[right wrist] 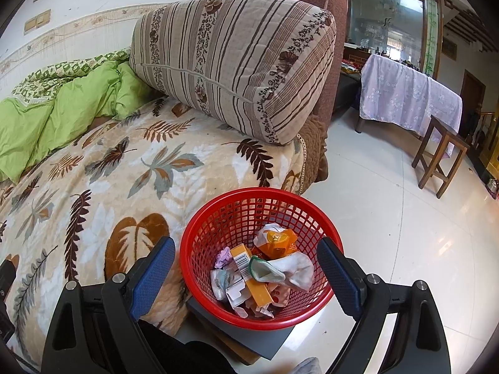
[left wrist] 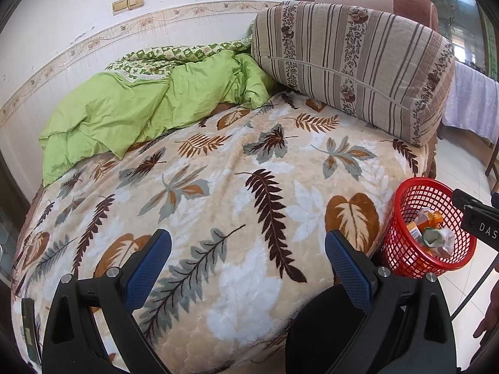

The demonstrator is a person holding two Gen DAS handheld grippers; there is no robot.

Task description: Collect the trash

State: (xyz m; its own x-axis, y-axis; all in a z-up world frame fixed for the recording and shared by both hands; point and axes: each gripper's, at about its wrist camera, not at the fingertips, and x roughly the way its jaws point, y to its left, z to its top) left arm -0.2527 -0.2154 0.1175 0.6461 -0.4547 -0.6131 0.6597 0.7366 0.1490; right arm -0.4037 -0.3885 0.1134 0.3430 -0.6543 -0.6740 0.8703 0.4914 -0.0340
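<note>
A red mesh basket (right wrist: 199, 246) stands by the bed's edge, holding several pieces of trash: an orange carton (right wrist: 254, 283), an orange packet (right wrist: 279, 241), a grey-white sock (right wrist: 290, 271) and crumpled wrappers. My right gripper (right wrist: 248, 274) is open and empty, hovering just above the basket. The basket also shows in the left wrist view (left wrist: 405, 249). My left gripper (left wrist: 249, 268) is open and empty above the leaf-patterned blanket (left wrist: 249, 187). The right gripper's body (left wrist: 477, 218) shows at the right edge of the left wrist view.
A green quilt (left wrist: 124, 109) lies bunched at the bed's far left. A striped cushion (left wrist: 352, 65) leans on the brown headboard (right wrist: 324, 3). A wooden stool (right wrist: 439, 155) and a cloth-covered table (right wrist: 405, 93) stand on the white tiled floor (right wrist: 389, 218). A dark flat board (right wrist: 259, 342) lies under the basket.
</note>
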